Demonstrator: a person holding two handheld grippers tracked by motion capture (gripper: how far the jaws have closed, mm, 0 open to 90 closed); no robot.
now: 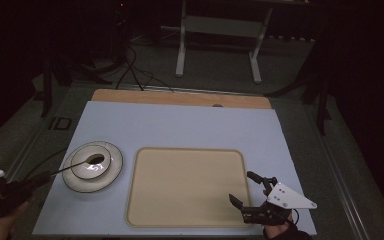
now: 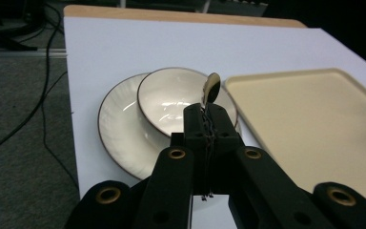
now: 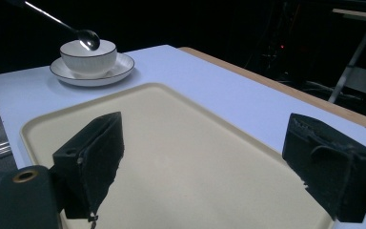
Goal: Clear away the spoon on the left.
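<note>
Both grippers w/ matte black jaws, brass-ringed screw holes. Right gripper (image 1: 250, 189) carries grey three-cornered plate w/ dark dots. Left gripper (image 2: 208, 114) pads look ribbed.

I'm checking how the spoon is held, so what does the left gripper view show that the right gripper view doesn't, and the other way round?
Left gripper view alone: the left tongs up close, shut on the spoon's handle, and the floor with a cable beside the table.

Right gripper view alone: the right tongs open over the tray, holding nothing, and the spoon's full length reaching down over the bowl.

Both: the spoon, the bowl on its plate, the tray and the table.
</note>
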